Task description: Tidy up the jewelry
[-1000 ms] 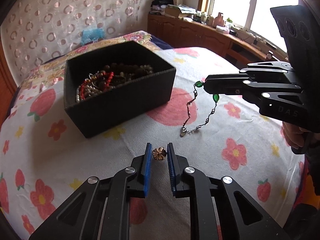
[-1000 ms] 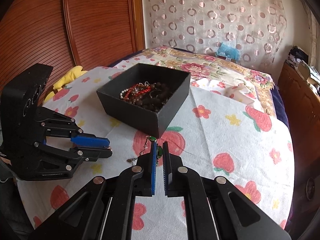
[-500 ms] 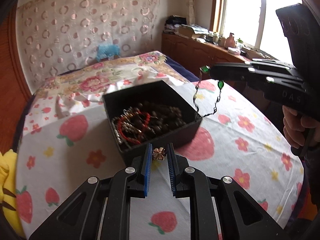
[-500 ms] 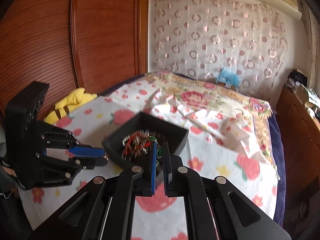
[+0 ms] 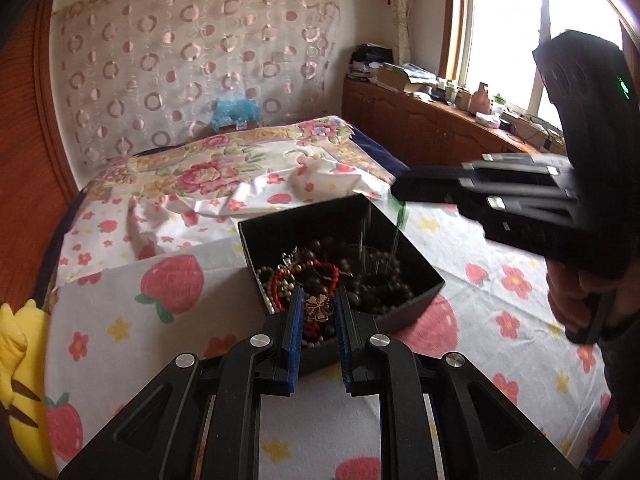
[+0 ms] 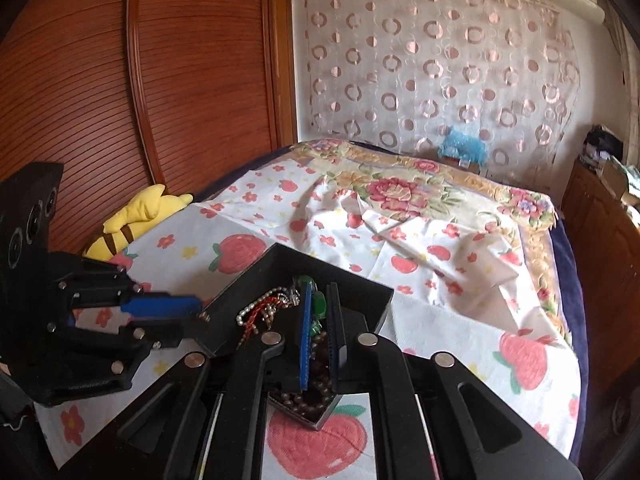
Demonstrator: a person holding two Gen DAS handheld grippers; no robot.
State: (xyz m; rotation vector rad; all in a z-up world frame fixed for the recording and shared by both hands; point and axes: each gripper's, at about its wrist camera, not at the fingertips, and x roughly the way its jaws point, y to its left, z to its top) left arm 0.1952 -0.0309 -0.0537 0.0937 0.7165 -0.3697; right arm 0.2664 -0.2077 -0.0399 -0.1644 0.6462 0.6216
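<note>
My left tongs pinch a small gold flower brooch over the square black box of glossy beads on the bed. My right tongs grip a green-stoned chain dangling into it.

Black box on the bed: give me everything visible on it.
The black box is a square, open-topped, matte container that looks like cardboard or fabric-covered board, sitting flat on the strawberry-print sheet. It holds a tangle of dark, red and pearl bead strands. The left tongs, gripping a gold flower piece, sit at its near wall; the right tongs hold a green-beaded chain over its inside.
</note>
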